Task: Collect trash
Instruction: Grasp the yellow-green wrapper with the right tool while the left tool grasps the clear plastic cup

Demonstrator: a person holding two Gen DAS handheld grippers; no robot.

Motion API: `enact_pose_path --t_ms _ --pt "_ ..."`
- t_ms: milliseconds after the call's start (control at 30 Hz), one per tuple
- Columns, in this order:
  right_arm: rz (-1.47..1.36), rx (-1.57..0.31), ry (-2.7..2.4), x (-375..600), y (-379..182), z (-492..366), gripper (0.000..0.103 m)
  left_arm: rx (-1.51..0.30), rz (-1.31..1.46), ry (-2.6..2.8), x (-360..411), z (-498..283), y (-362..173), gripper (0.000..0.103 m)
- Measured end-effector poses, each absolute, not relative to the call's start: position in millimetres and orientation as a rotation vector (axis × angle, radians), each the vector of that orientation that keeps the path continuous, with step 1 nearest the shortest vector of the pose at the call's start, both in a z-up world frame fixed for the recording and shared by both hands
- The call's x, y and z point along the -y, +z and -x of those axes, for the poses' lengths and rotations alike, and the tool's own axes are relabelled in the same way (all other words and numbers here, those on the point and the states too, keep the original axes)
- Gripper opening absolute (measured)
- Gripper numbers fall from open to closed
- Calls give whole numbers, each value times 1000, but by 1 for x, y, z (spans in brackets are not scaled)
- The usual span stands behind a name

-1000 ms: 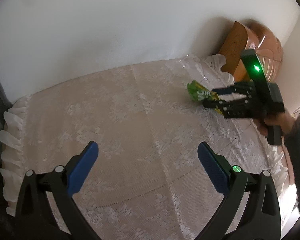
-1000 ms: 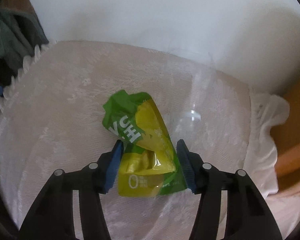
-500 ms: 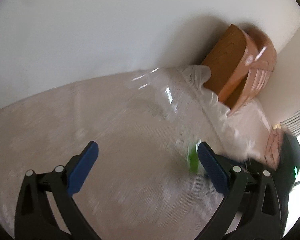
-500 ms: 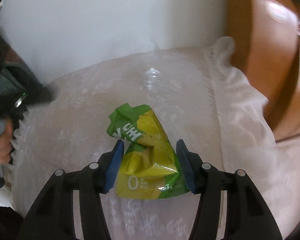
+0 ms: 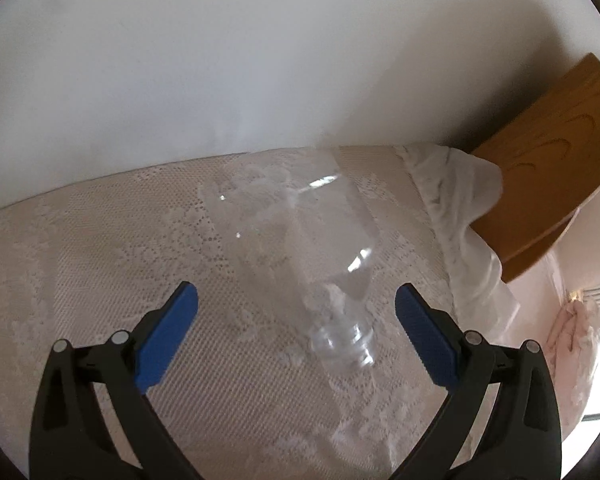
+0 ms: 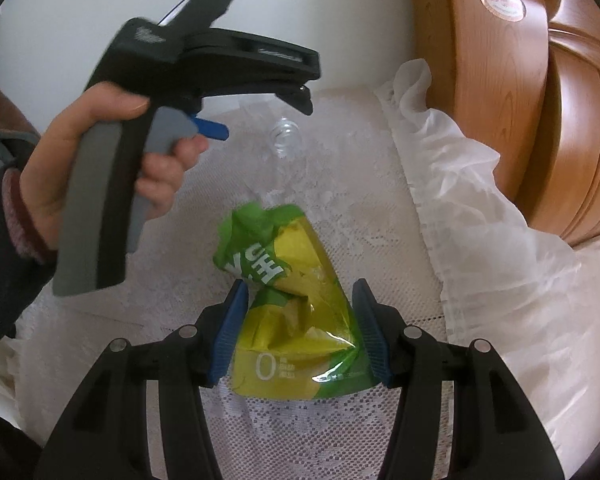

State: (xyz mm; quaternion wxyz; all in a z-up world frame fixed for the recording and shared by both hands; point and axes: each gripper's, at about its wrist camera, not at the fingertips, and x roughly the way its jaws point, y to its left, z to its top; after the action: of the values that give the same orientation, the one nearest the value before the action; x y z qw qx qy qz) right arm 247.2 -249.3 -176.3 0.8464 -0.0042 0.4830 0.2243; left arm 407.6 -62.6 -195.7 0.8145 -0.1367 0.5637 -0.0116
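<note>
- Left gripper [image 5: 296, 320]: jaws spread wide and holding nothing. It sits low over the lace bedspread [image 5: 100, 248], and the clear plastic bottle [image 5: 300, 248] lies between and just beyond its blue pads [image 5: 168, 336].
- Bottle position: on its side on the bedspread, with the neck toward the near side and the body running away to the far side, near the wall. The right wrist view shows only its open mouth, beyond the wrapper.
- Right gripper [image 6: 300, 336]: closed on the crumpled green and yellow snack wrapper [image 6: 296, 312], pads pressed against both sides. The wrapper is carried above the bedspread, left of the wooden headboard [image 6: 520, 100].
- Step in hand, as judged: taking the bottle with the left gripper.
- Recommended approach: advance until both pads pass the neck and bracket the shoulder or body, since the threaded neck looks narrow and slick.
- Close slowly. Thin clear plastic is likely to buckle or squirt forward under a fast squeeze.
- Keep the pads level with the bottle's axis so it cannot roll on the soft cloth.
- Keep the right gripper's hold firm; foil film slips easily.
</note>
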Motion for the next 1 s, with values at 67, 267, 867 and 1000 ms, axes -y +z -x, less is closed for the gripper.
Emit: enact_pose_path --t_ms 67,267,867,1000 --pt "16 -1017 475 248 -176 -246 55 -1200 305 -12 61 -410 -197 89" --pt "33 -1014 469 243 -178 -243 56 -1196 294 -3 62 -415 -198 66" --pt "319 -1041 591 208 -186 -267 74 -1118 141 -101 50 -386 -174 64" --pt "341 -1075 609 202 -189 -271 58 -1081 122 -114 42 -364 -156 64"
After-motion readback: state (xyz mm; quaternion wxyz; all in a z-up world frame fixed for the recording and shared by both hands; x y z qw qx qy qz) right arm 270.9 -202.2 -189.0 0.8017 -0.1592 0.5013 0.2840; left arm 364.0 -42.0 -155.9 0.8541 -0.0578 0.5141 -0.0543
